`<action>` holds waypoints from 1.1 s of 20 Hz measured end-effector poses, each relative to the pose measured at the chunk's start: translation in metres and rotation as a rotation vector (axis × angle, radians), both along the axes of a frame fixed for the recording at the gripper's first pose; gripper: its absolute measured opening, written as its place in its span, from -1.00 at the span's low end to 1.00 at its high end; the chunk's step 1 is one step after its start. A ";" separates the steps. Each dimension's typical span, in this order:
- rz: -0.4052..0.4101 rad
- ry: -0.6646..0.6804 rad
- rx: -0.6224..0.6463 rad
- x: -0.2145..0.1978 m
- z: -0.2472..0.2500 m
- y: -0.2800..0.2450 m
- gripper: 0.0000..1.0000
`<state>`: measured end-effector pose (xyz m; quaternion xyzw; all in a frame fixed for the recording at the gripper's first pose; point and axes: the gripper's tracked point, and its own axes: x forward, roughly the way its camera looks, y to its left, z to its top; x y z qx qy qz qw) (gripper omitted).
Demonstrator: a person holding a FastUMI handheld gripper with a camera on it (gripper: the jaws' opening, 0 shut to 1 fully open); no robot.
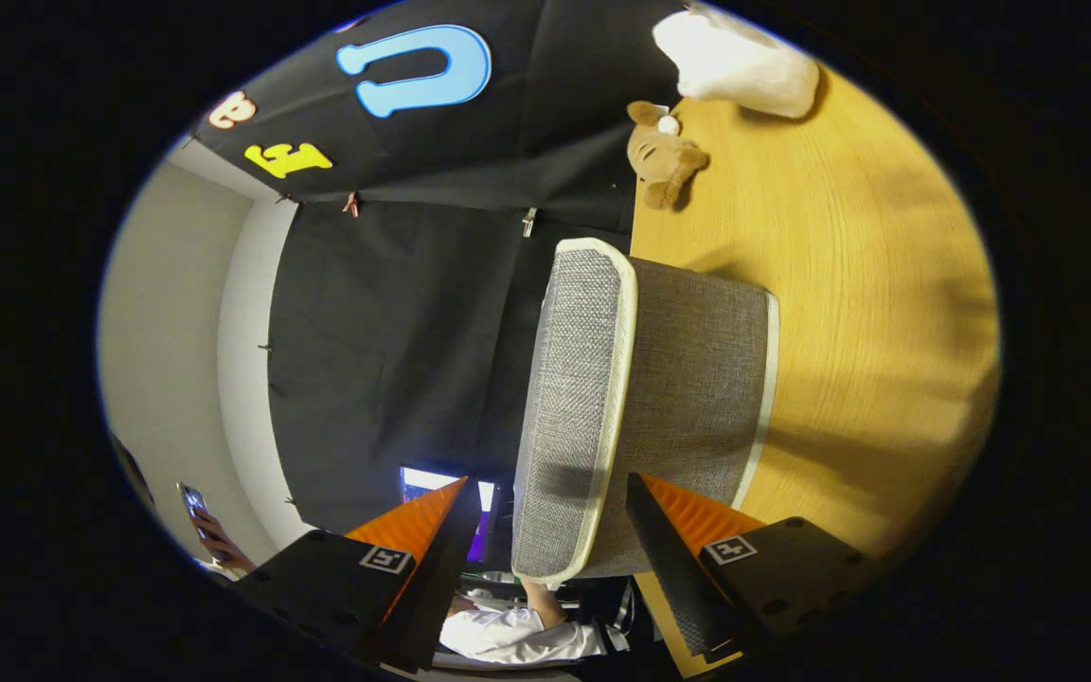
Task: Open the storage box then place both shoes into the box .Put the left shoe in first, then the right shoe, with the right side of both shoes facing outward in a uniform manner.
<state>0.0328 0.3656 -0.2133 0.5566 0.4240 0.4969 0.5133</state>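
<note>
- Gripper view: the camera is rolled on its side, so the wooden table stands on the right and the booth's black cloth wall on the left.
- The gripper has its jaws spread wide, pressing on nothing.
- The grey fabric storage box with pale trim sits on the table, its lid on and facing the wall side; the lid's near end lies between the two fingers, and I cannot tell whether either finger touches it.
- Far beyond the box, a small brown plush toy lies at the table edge, with a white plush thing just past it.
- Near the left finger, a person's hand holds a phone; a white sleeve shows between the fingers.
</note>
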 end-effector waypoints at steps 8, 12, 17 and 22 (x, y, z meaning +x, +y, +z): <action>-0.017 0.101 0.110 0.005 0.003 0.017 0.53; 0.008 0.125 0.137 0.001 0.002 0.016 -0.33; -0.043 0.069 0.090 0.004 0.019 0.013 -0.91; -0.126 -0.019 0.028 0.007 0.065 0.009 -0.91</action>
